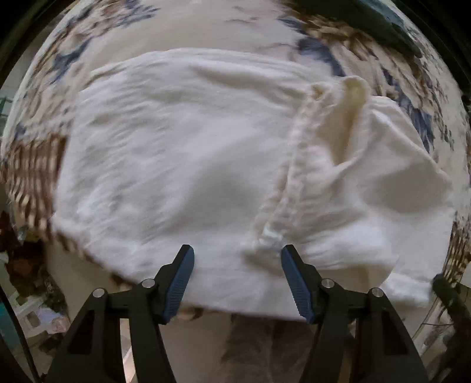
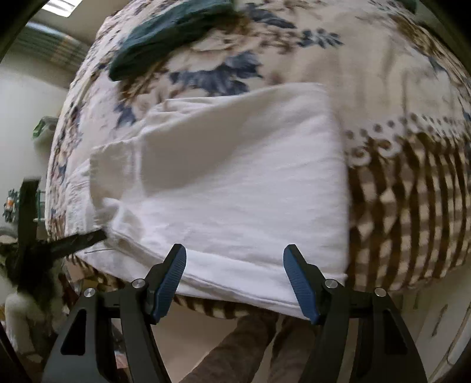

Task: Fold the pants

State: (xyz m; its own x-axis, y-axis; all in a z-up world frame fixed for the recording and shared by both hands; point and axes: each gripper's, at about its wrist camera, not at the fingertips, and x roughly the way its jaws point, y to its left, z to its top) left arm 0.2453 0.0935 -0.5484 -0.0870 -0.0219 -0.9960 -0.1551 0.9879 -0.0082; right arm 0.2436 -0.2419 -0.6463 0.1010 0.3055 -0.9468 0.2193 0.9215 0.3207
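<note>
White pants (image 1: 182, 153) lie spread on a floral bedspread (image 1: 206, 26), with the gathered elastic waistband (image 1: 291, 165) running up the right half. My left gripper (image 1: 237, 259) is open and empty, its jaws just above the near edge of the pants beside the waistband end. In the right wrist view the pants (image 2: 235, 182) lie flat with a folded hem at the near edge. My right gripper (image 2: 235, 260) is open and empty over that hem. The left gripper (image 2: 76, 241) shows as a dark shape at the pants' left edge.
A dark teal cloth (image 2: 164, 38) lies at the far side of the bed. The bedspread (image 2: 412, 188) has a brown striped border hanging over the near edge. The person's legs (image 2: 250, 347) stand below. Room clutter (image 1: 32, 282) sits at the lower left.
</note>
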